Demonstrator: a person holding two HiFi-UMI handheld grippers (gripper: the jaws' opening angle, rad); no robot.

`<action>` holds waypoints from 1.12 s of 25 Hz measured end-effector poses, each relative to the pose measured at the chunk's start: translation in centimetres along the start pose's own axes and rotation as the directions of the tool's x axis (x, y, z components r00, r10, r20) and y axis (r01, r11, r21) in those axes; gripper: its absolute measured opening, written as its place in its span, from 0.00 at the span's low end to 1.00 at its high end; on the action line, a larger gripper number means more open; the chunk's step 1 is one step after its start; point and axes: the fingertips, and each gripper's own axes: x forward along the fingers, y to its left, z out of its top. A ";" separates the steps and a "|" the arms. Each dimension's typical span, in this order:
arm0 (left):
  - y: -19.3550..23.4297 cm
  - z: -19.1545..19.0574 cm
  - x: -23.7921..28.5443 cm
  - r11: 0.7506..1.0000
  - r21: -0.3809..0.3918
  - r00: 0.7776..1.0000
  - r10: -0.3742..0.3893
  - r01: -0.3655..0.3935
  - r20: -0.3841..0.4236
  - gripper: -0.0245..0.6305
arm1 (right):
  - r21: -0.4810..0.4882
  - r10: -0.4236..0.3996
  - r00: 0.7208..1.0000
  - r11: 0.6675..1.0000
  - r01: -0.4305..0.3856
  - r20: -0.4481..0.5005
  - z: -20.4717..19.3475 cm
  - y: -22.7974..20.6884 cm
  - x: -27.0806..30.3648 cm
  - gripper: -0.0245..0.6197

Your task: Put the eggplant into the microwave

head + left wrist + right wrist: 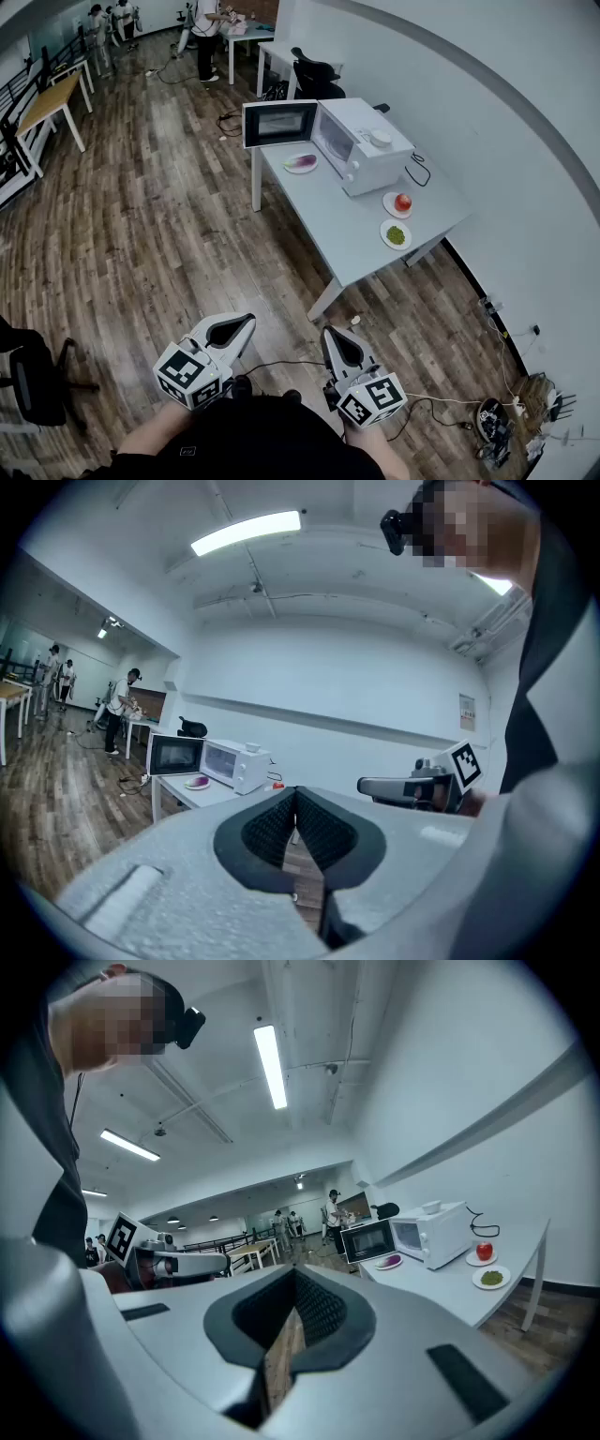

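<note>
The purple eggplant lies on a small plate on the grey table, just in front of the white microwave, whose door stands swung open. Both grippers are far from the table, held close to the person's body over the wooden floor. My left gripper is shut with nothing between its pads. My right gripper is shut and empty too. The left gripper view shows the microwave and eggplant small and distant past its jaws' tips. In the right gripper view both sit far off, microwave and eggplant.
A plate with a red fruit and a plate with green food sit on the table's near end. A black office chair stands behind the table. Cables run on the floor at right. People stand at a far table.
</note>
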 end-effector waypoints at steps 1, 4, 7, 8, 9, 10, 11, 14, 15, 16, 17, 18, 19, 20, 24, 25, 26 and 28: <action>0.2 -0.1 -0.3 1.000 -0.001 1.000 -0.002 0.002 0.000 0.05 | 0.001 -0.004 1.000 1.000 0.004 -0.001 -0.2 0.3 0.1 0.06; 0.9 0.1 -0.9 1.000 0.000 1.000 -0.005 0.005 0.001 0.05 | 0.003 -0.008 1.000 1.000 0.008 -0.004 -0.3 1.0 0.7 0.06; 1.9 0.2 -1.3 1.000 0.001 1.000 -0.008 0.008 0.001 0.05 | -0.002 0.016 1.000 1.000 -0.016 -0.003 -0.1 1.8 1.8 0.06; 2.3 0.2 -1.5 1.000 0.000 1.000 -0.010 0.010 0.001 0.05 | -0.005 0.025 1.000 1.000 -0.025 -0.002 0.0 2.2 2.3 0.06; 2.7 0.1 -1.7 1.000 -0.001 1.000 -0.011 0.011 0.000 0.05 | -0.005 0.032 0.999 0.999 -0.032 0.001 0.0 2.6 2.7 0.06; 3.1 0.0 -2.0 1.000 -0.002 1.000 -0.013 0.013 0.000 0.05 | -0.004 0.037 0.999 0.999 -0.037 0.007 0.1 3.0 3.2 0.06; 3.5 -0.1 -2.3 1.000 -0.001 1.000 -0.016 0.016 0.000 0.05 | -0.003 0.040 0.999 0.999 -0.040 0.013 0.2 3.4 3.6 0.06; 4.6 -0.3 -3.3 1.000 0.009 1.000 -0.027 0.027 -0.003 0.05 | -0.005 0.036 0.999 0.999 -0.036 0.027 0.4 4.4 4.9 0.06; 5.0 -0.3 -3.5 0.999 0.014 1.000 -0.029 0.029 -0.005 0.05 | -0.002 0.033 0.999 0.999 -0.033 0.031 0.4 4.5 5.3 0.06; 5.4 -0.3 -3.7 0.999 0.016 1.000 -0.030 0.030 -0.007 0.05 | 0.005 0.031 0.999 1.000 -0.031 0.035 0.4 4.6 5.7 0.06; 5.7 -0.4 -4.0 0.999 0.017 1.000 -0.030 0.030 -0.009 0.05 | 0.011 0.029 0.999 0.999 -0.030 0.036 0.3 4.7 6.1 0.06; 6.1 -0.5 -4.2 0.999 0.016 0.999 -0.030 0.030 -0.012 0.05 | 0.017 0.029 0.999 0.999 -0.030 0.034 0.2 4.9 6.4 0.06; 6.5 -0.6 -4.4 1.000 0.014 1.000 -0.028 0.028 -0.014 0.05 | 0.021 0.030 0.999 0.999 -0.031 0.029 0.0 5.1 6.6 0.06; 6.8 -0.6 -4.6 1.000 0.012 1.000 -0.025 0.025 -0.015 0.05 | 0.023 0.033 0.999 0.999 -0.034 0.024 -0.2 5.2 6.9 0.06; 8.3 -0.7 -4.7 1.000 0.004 1.000 -0.007 0.007 -0.014 0.05 | 0.031 0.063 0.998 0.997 -0.064 0.005 -0.4 5.4 8.4 0.06; 8.7 -0.8 -4.5 1.000 0.003 1.000 -0.003 0.004 -0.017 0.05 | 0.032 0.073 0.997 0.997 -0.073 0.000 -0.5 5.3 8.9 0.06; 9.1 -1.0 -4.2 1.000 0.004 1.000 0.000 0.000 -0.022 0.05 | 0.034 0.081 0.997 0.996 -0.081 -0.004 -0.6 5.0 9.4 0.06; 9.9 -1.3 -3.3 1.000 0.013 0.999 0.005 -0.005 -0.037 0.05 | 0.042 0.096 0.995 0.995 -0.096 -0.010 -0.7 4.2 10.4 0.06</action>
